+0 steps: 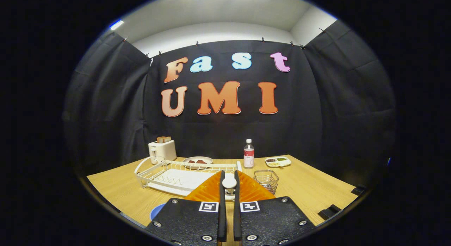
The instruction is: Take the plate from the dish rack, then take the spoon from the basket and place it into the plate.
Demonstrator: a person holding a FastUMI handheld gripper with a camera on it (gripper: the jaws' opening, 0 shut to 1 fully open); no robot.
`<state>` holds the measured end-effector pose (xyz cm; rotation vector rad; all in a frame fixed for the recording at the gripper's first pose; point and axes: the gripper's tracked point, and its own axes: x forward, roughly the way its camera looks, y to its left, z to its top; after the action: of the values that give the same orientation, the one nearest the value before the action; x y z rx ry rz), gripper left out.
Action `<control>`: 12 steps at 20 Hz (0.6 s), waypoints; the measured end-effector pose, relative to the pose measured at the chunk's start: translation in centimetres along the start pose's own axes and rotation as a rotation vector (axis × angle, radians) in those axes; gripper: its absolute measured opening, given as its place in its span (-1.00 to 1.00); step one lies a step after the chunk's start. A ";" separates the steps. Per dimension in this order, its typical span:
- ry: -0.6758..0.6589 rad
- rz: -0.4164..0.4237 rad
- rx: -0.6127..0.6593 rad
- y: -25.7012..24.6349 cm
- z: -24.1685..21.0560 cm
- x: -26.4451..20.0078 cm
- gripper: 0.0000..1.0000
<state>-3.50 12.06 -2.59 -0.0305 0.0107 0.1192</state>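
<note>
Spoon [229,183] pinched btwn fingers [221,189], w/ plate [204,193] just beneath.

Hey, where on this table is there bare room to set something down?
Bare table lies right of the wire basket, and left of the dish rack. The back row is crowded: toaster, bottle, divided dish. The claw, shut on the spoon, is over the orange plate.

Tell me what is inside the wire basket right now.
The wire basket, right of the gripper, looks empty through its mesh. The orange plate covers its near left corner. The jaws are nearly closed on a white spoon.
</note>
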 end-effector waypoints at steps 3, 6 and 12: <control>0.023 0.048 0.021 2.8 -1.3 -0.7 -0.84; 0.043 0.092 0.035 5.1 -2.6 -0.9 -0.84; 0.096 0.167 0.010 9.1 -5.4 0.1 -0.84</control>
<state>-4.58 20.93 -8.31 -0.0257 0.1095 0.2845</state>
